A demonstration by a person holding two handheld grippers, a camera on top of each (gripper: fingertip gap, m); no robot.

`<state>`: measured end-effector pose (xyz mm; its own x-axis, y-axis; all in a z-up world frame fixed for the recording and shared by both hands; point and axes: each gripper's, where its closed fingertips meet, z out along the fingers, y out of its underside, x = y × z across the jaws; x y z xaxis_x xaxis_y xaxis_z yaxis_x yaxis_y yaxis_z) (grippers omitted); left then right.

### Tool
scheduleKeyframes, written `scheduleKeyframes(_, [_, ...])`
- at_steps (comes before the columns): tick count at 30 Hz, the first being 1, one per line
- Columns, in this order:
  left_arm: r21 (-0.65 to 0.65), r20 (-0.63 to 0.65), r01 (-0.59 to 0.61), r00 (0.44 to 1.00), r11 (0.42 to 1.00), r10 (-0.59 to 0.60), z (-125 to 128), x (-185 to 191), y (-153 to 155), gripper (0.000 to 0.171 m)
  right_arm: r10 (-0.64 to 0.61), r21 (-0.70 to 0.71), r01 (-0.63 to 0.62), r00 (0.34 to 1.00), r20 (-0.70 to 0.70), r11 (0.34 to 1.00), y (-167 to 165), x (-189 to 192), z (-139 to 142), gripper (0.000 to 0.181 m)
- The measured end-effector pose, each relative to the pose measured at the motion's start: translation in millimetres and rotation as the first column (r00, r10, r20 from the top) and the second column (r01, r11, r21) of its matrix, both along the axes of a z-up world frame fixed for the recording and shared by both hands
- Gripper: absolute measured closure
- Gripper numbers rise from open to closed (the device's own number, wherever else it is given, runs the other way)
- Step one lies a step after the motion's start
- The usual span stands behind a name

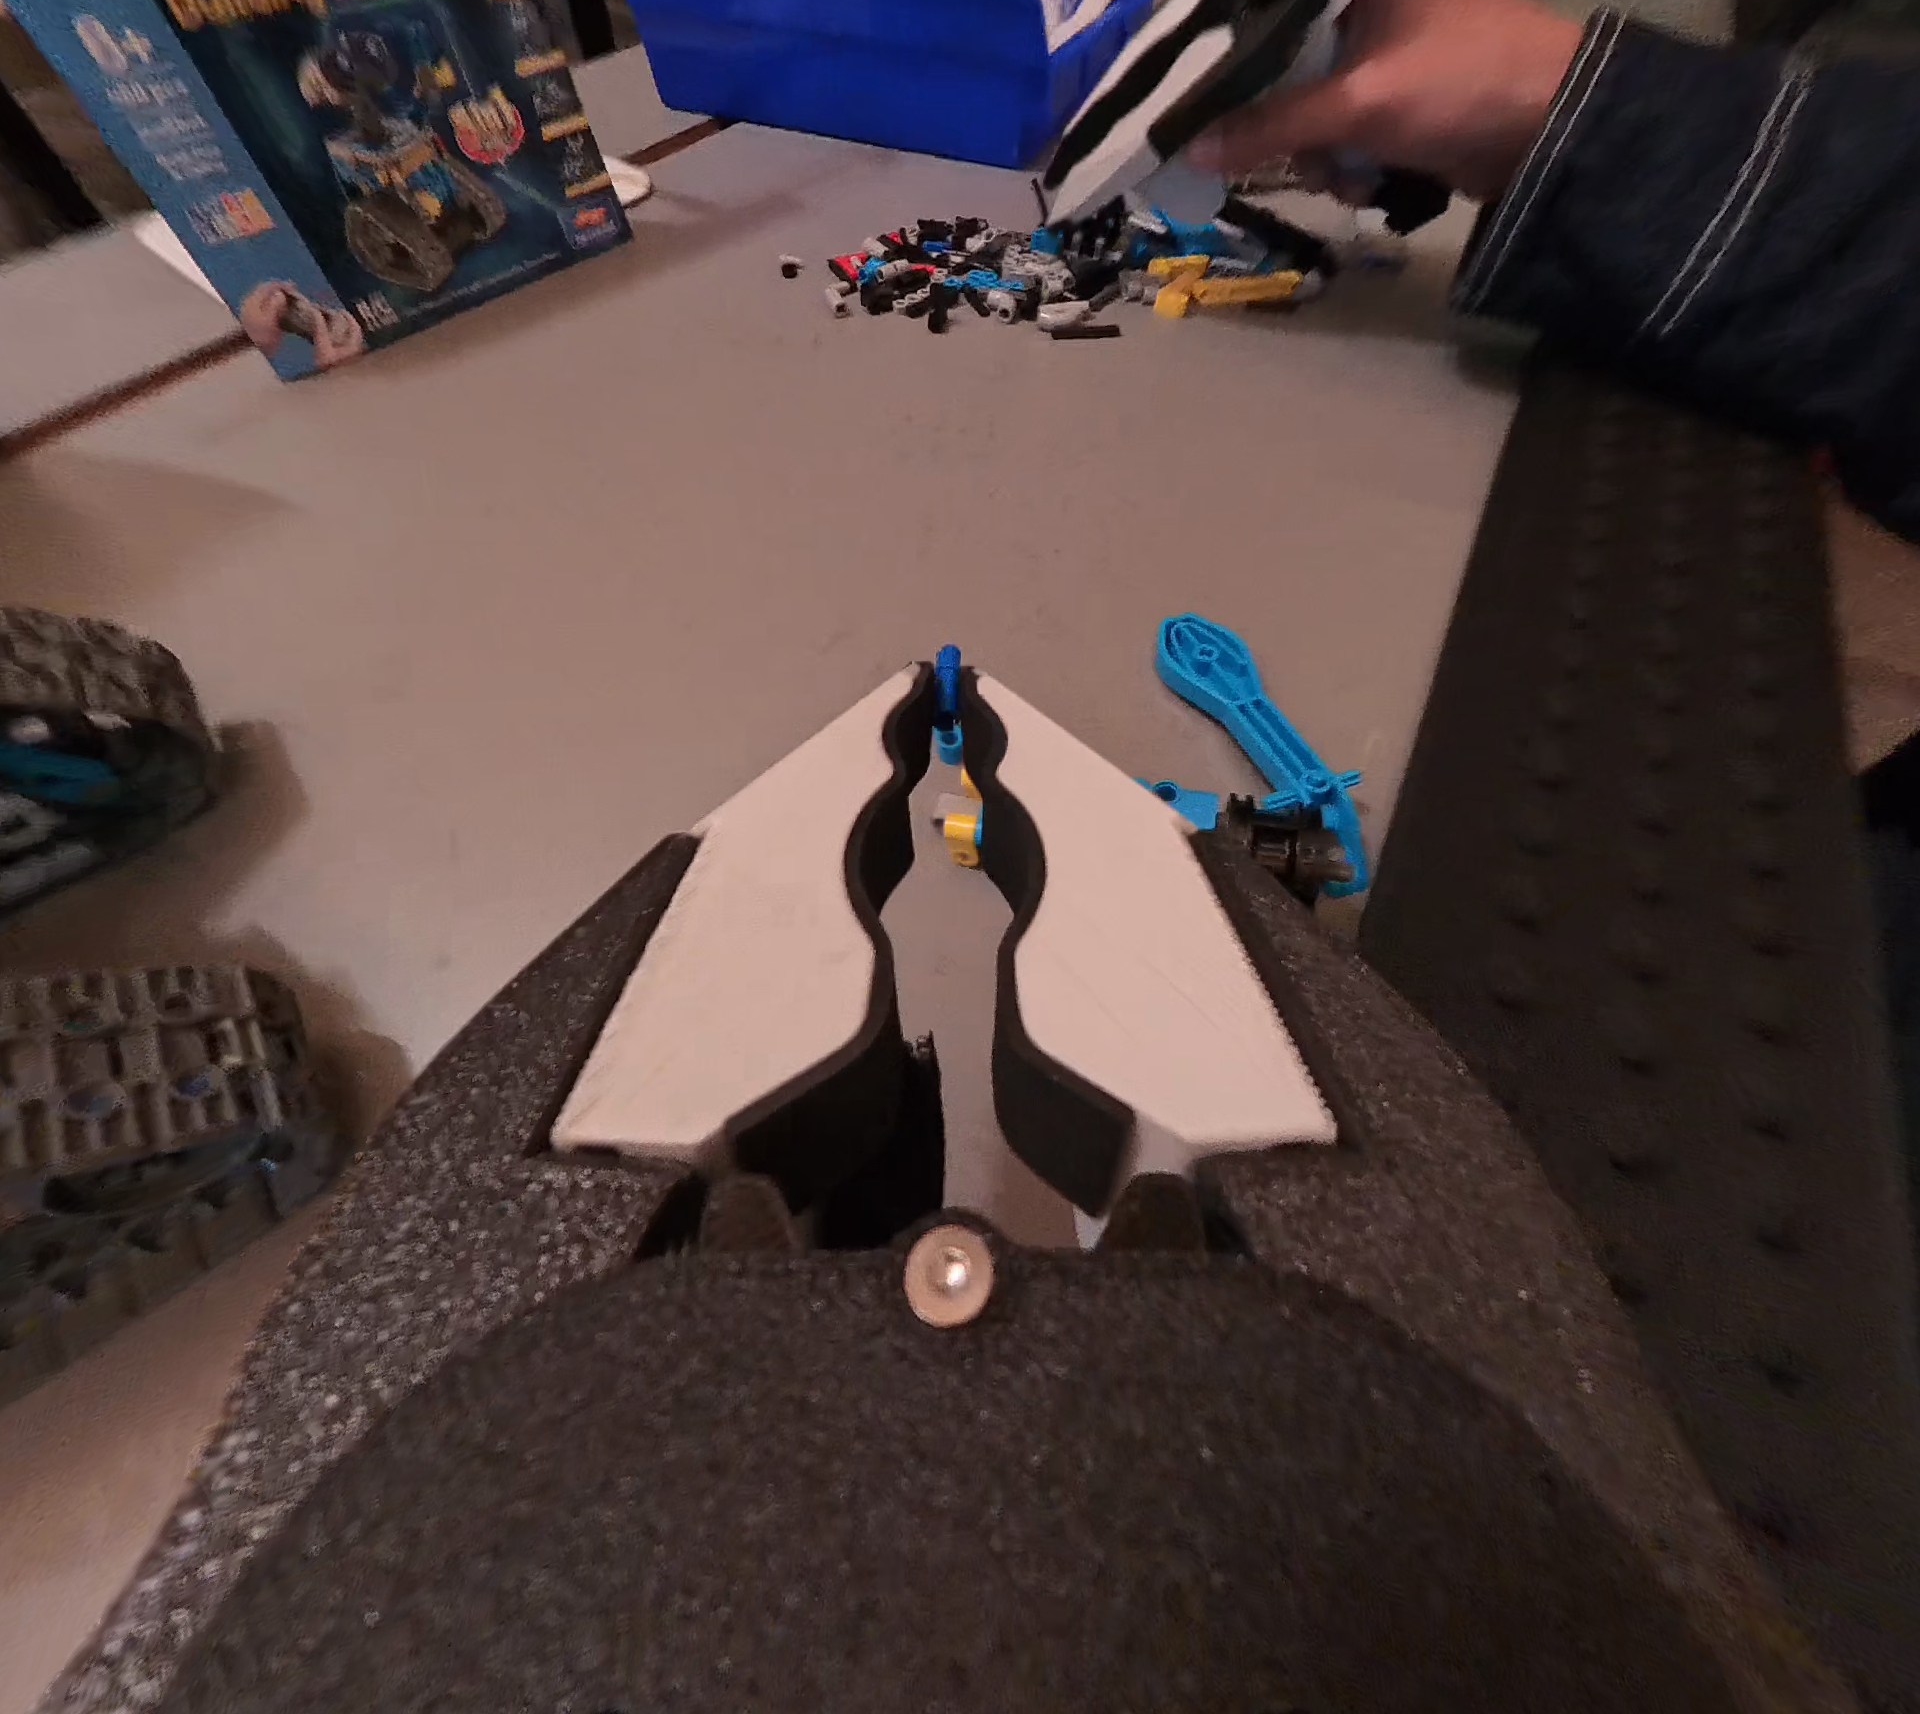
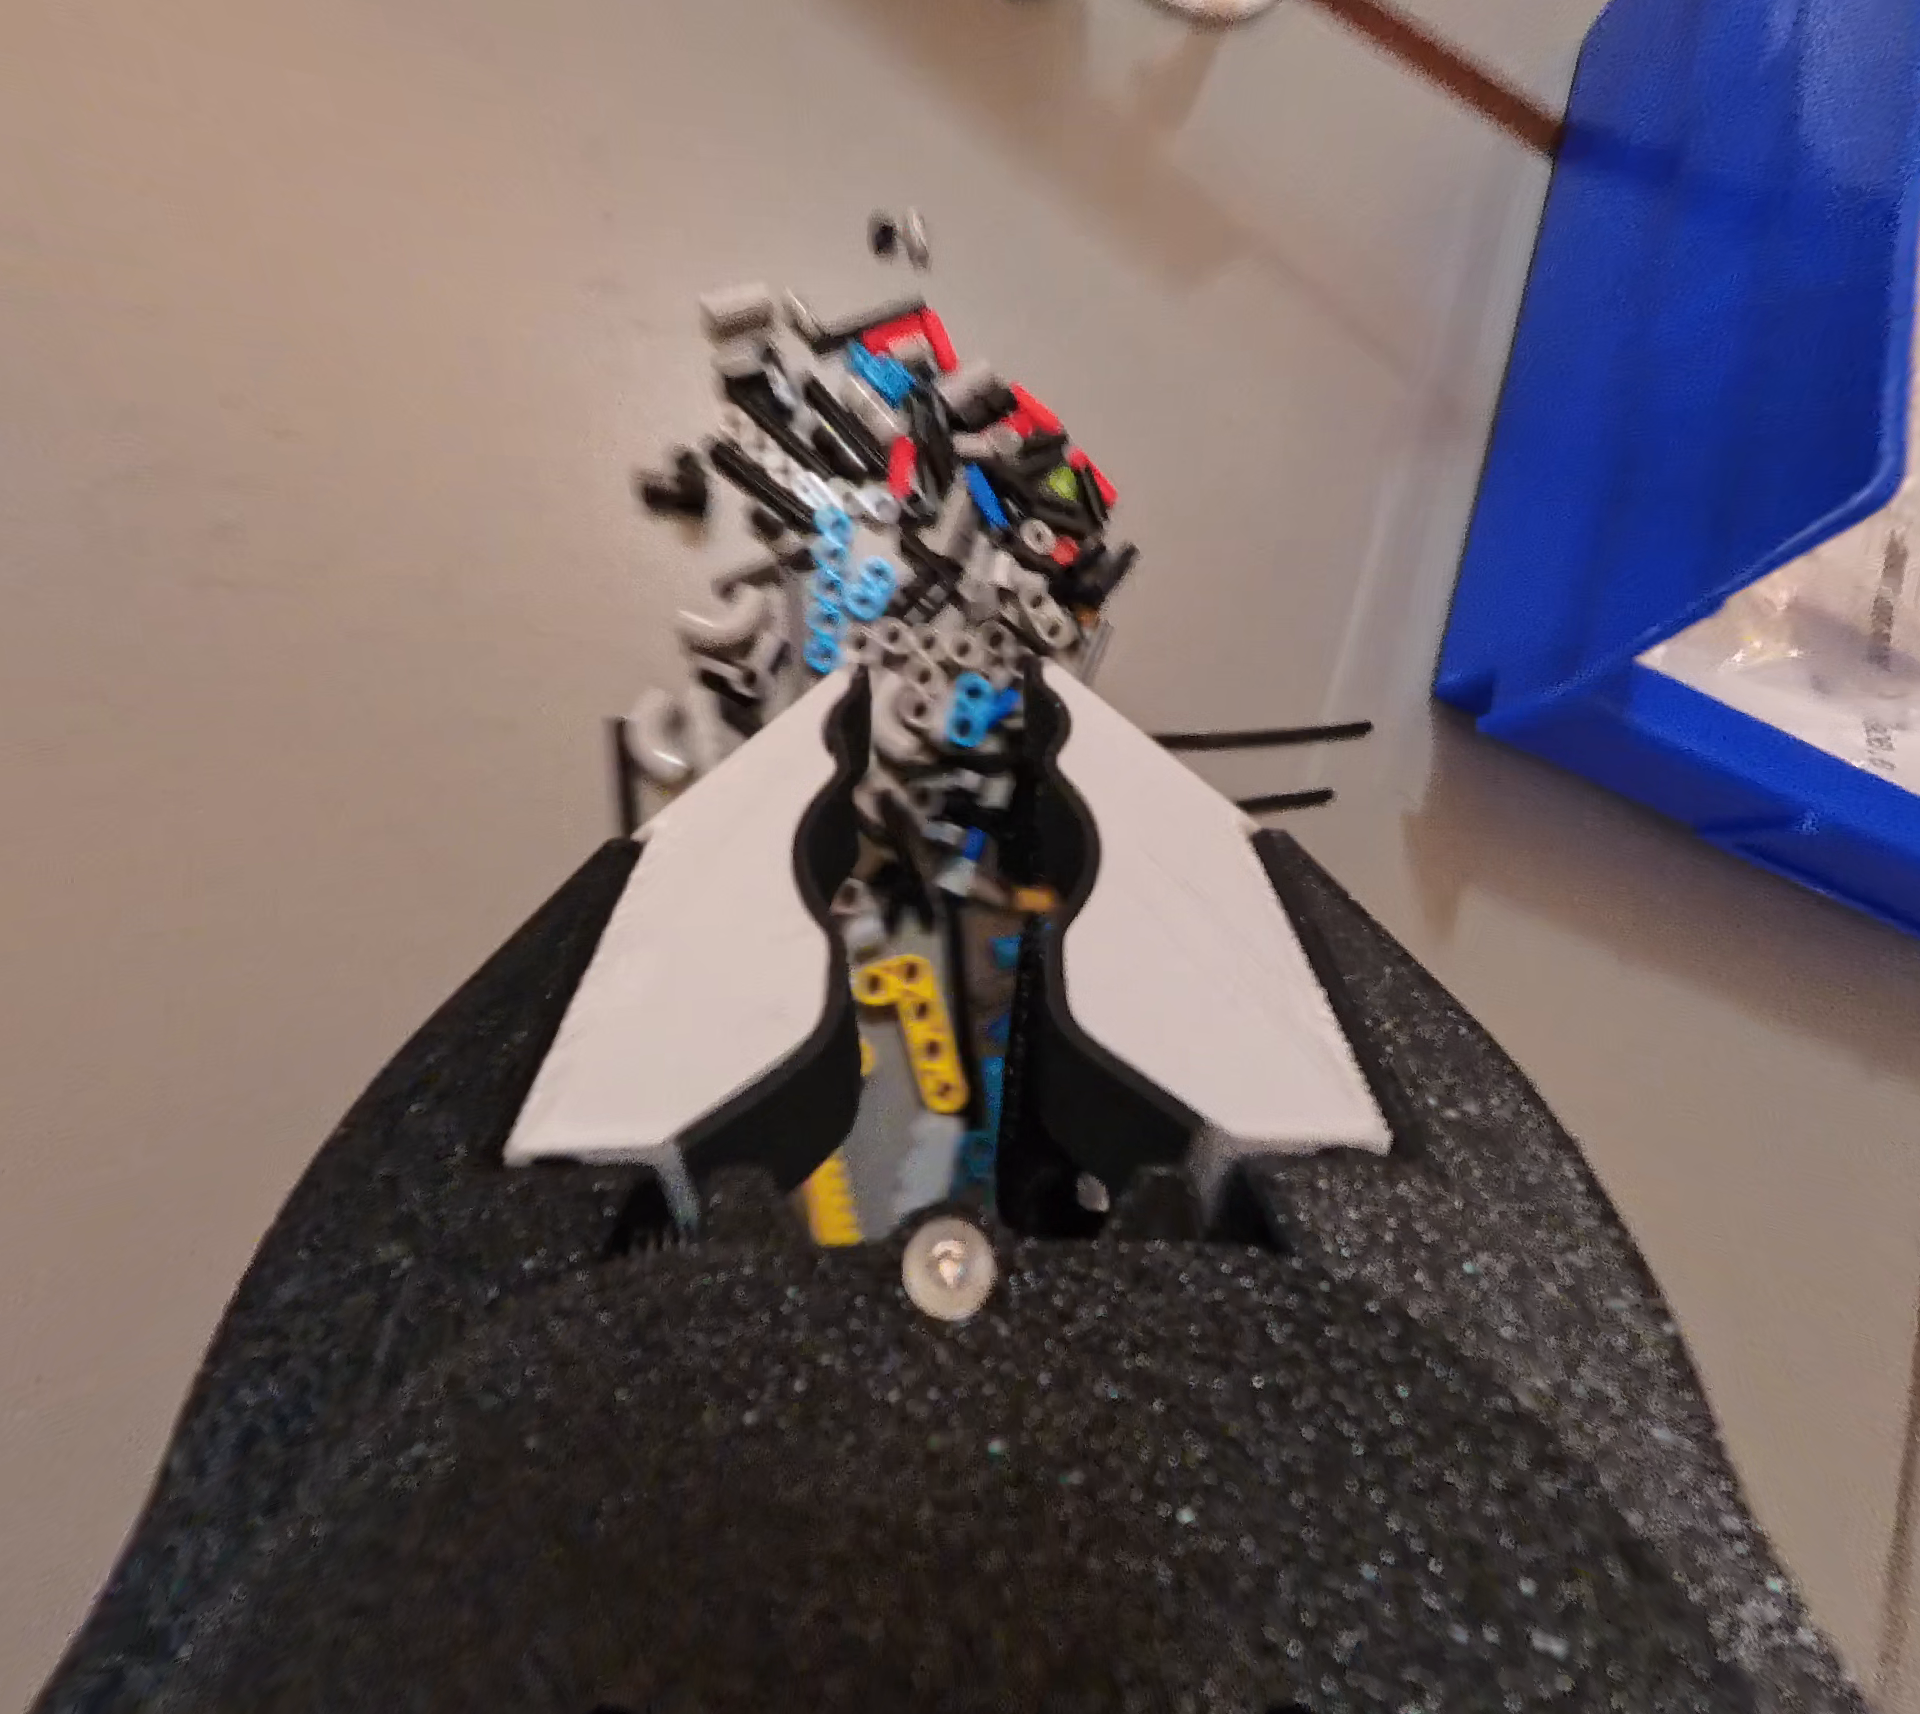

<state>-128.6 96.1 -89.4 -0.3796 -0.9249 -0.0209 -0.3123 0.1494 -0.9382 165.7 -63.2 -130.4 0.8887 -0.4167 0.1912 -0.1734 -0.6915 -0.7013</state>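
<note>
Blue pin (image 1: 947,685) stands upright, clamped between the tips of my left tool (image 1: 943,677), pointing to 12 o'clock. My right tool (image 2: 948,688), jaws apart, hovers over the loose parts pile (image 2: 883,511), which spreads toward 12 o'clock on the tabletop (image 2: 312,314).

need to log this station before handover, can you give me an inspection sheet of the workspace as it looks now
Surface: grey table, a dark seam across its far side.
Job's things: small blue pin pinched at the left gripper tips; pile of loose building pieces.
Clutter: light blue flat part; yellow piece; tracked treads; kit box; blue bin with clear bags.
Grippers: left jaws closed on the pin; right gripper jaws parted, over the pile, view blurred.
Cables: nothing seen.
Surroundings: a person's hand and dark sleeve.
</note>
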Motion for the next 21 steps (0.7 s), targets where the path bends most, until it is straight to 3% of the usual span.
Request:
scheduleKeyframes(2, [0.101, 0.056, 0.015, 0.998, 0.995, -0.021, 3, 1, -11, 0.168, 0.067, 0.152, -0.056, 0.996, -0.064, 0.987, 24, -39, 18, 0.150])
scheduleKeyframes(3, [0.139, 0.090, 0.022, 0.995, 0.990, -0.035, 7, 1, -18, 0.168, 0.185, 0.273, -0.139, 0.971, -0.151, 0.952, 46, -77, 26, 0.151])
scheduleKeyframes(4, [0.171, 0.129, 0.032, 0.990, 0.985, -0.055, 11, 2, -25, 0.168, 0.353, 0.429, -0.218, 0.898, -0.263, 0.876, 71, -126, 36, 0.151])
scheduleKeyframes(5, [0.201, 0.170, 0.047, 0.982, 0.978, -0.082, 17, 1, -33, 0.168, 0.530, 0.585, -0.249, 0.759, -0.377, 0.772, 91, -176, 51, 0.151])
scheduleKeyframes(6, [0.230, 0.216, 0.058, 0.970, 0.971, -0.109, 23, -1, -41, 0.168, 0.695, 0.716, -0.230, 0.549, -0.464, 0.659, 102, -223, 70, 0.146])
scheduleKeyframes(7, [0.257, 0.264, 0.052, 0.957, 0.965, -0.121, 30, -3, -45, 0.168, 0.782, 0.781, -0.175, 0.338, -0.524, 0.600, 107, -254, 84, 0.139])
scheduleKeyframes(8, [0.274, 0.306, 0.030, 0.945, 0.961, -0.117, 36, -4, -46, 0.168, 0.820, 0.811, -0.145, 0.191, -0.539, 0.567, 109, -273, 91, 0.142])
scheduleKeyframes(9, [0.277, 0.335, 0.015, 0.936, 0.961, -0.111, 41, -5, -45, 0.168, 0.832, 0.818, -0.157, 0.147, -0.535, 0.554, 111, -283, 91, 0.152])
scheduleKeyframes(11, [0.259, 0.350, 0.035, 0.928, 0.965, -0.127, 44, -8, -47, 0.168, 0.822, 0.778, -0.264, 0.170, -0.544, 0.570, 113, -298, 77, 0.145])
scheduleKeyframes(13, [0.274, 0.354, 0.035, 0.926, 0.961, -0.135, 44, -9, -49, 0.168, 0.845, 0.806, -0.256, 0.117, -0.522, 0.534, 111, -310, 84, 0.149])
scheduleKeyframes(15, [0.288, 0.334, 0.059, 0.929, 0.956, -0.158, 39, -9, -53, 0.168, 0.838, 0.805, -0.241, 0.079, -0.540, 0.541, 113, -315, 83, 0.152])
scheduleKeyframes(17, [0.315, 0.326, 0.063, 0.930, 0.947, -0.170, 36, -8, -55, 0.167, 0.845, 0.814, -0.230, 0.090, -0.528, 0.533, 114, -314, 86, 0.161])
scheduleKeyframes(18, [0.314, 0.338, 0.068, 0.924, 0.947, -0.179, 38, -9, -57, 0.167, 0.845, 0.803, -0.265, 0.120, -0.522, 0.534, 114, -314, 83, 0.175])
scheduleKeyframes(21, [0.312, 0.321, 0.076, 0.930, 0.947, -0.181, 35, -10, -58, 0.167, 0.848, 0.794, -0.299, 0.158, -0.506, 0.530, 114, -314, 80, 0.174])
